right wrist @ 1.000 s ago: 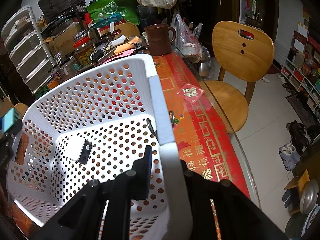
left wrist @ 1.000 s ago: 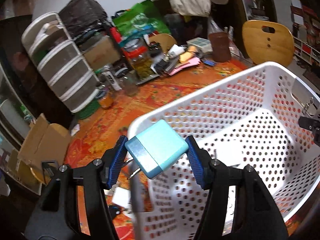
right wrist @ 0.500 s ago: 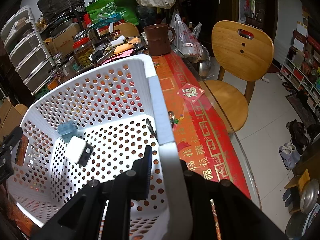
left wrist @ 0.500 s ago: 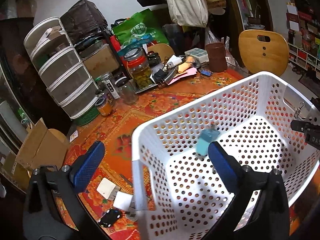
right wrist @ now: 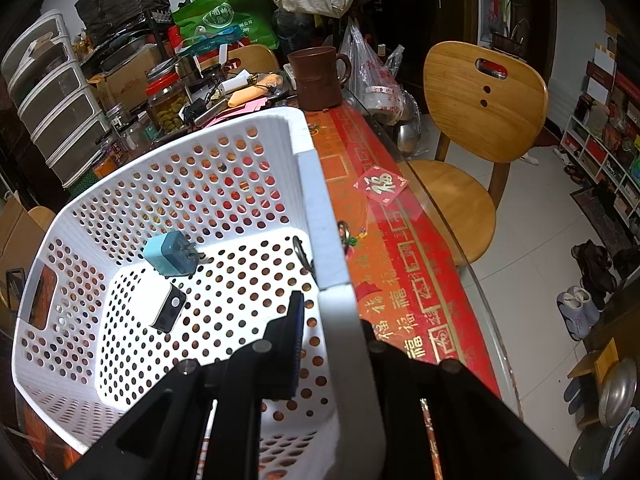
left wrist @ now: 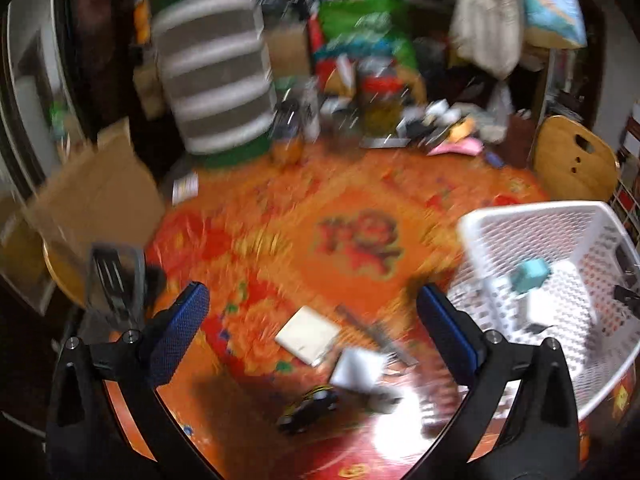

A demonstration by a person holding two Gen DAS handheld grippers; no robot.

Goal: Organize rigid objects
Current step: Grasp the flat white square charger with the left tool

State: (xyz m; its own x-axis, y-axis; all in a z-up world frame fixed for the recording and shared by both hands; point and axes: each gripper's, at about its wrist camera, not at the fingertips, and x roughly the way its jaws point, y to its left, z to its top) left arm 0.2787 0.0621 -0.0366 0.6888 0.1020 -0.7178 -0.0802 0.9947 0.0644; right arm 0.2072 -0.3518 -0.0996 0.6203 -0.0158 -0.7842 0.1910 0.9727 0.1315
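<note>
Blue plug adapter (right wrist: 170, 254) lies on the floor of the white perforated basket (right wrist: 224, 184), prongs pointing right, just beside a white-and-black charger block (right wrist: 162, 307), which sits nearer the camera. Same two are visible in the left wrist view, blurred: adapter (left wrist: 530, 275), white block (left wrist: 554, 308), basket (left wrist: 520, 216) at the right edge.

Right hand-held gripper (right wrist: 326, 336): jaws together, clamped on the basket's near right wall, one blue pad inside, the other finger outside the rim.

Left hand-held gripper (left wrist: 312, 316): jaws wide apart, nothing between them, over the desk (left wrist: 304, 208) left of the basket. Under it on the orange-red floral cloth: a white flat square item (left wrist: 307, 334), a smaller white block (left wrist: 356, 368), a small black item (left wrist: 308, 402). That frame is motion-blurred, so details are unreadable.

Writing: the red cloth border along the desk edge repeats the gold character 福 (right wrist: 404, 292); a red diamond sticker (right wrist: 380, 189) beside the basket carries the same character. Green bag (right wrist: 226, 20) at the back has a round white logo and Chinese text, too small to read.

Around: brown mug (right wrist: 318, 78), red-lid jar (right wrist: 168, 98), clear drawer tower (right wrist: 52, 96), wooden chair (right wrist: 480, 120) on the right.
</note>
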